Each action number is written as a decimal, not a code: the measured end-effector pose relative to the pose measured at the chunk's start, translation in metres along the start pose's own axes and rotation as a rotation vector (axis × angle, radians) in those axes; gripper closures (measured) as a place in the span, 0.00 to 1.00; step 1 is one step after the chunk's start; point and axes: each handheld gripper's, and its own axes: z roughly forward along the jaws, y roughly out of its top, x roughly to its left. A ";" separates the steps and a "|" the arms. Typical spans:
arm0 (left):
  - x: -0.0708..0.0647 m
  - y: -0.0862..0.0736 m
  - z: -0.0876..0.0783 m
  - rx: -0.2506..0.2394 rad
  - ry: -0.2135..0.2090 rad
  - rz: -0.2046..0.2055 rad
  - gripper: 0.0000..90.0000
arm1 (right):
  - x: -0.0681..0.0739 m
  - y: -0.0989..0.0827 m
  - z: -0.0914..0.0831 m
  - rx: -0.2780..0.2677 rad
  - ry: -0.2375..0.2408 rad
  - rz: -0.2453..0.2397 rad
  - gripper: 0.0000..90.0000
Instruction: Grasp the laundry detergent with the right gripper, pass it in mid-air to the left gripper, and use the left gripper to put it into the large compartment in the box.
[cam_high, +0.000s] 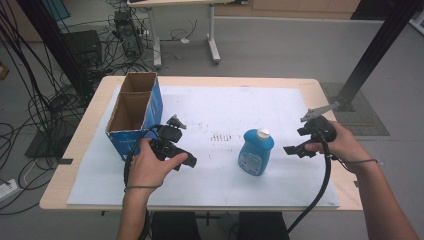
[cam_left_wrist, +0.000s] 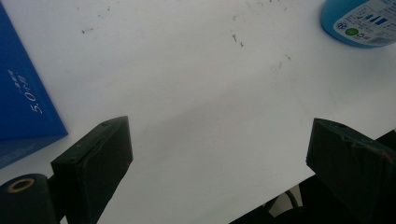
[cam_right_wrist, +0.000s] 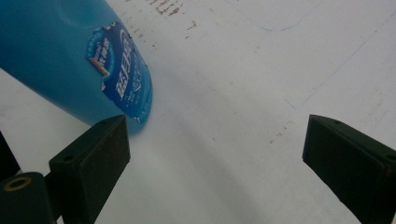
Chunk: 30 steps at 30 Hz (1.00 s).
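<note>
A blue bottle with a white cap stands upright on the white sheet, right of centre. My right gripper is just to its right, jaws wide open and empty; in the right gripper view the blue bottle leans across the upper left beyond the gripper. My left gripper hovers low near the blue cardboard box, also open with nothing in it. In the left gripper view the gripper faces bare sheet, with the box at the left and the bottle's base at the top right.
The open-topped blue cardboard box has two brown compartments and stands at the table's back left. The white sheet covers most of the wooden table. Cables and table legs lie on the floor beyond.
</note>
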 end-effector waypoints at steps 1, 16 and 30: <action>-0.001 -0.001 0.001 0.001 0.005 -0.001 0.08 | 0.002 -0.001 -0.001 -0.004 0.006 0.001 0.08; -0.003 -0.005 0.014 0.025 -0.001 -0.001 0.08 | 0.024 -0.019 -0.003 -0.029 0.029 -0.001 0.08; -0.003 -0.006 0.015 0.017 -0.020 0.002 0.08 | 0.041 -0.035 0.007 -0.045 0.060 0.001 0.07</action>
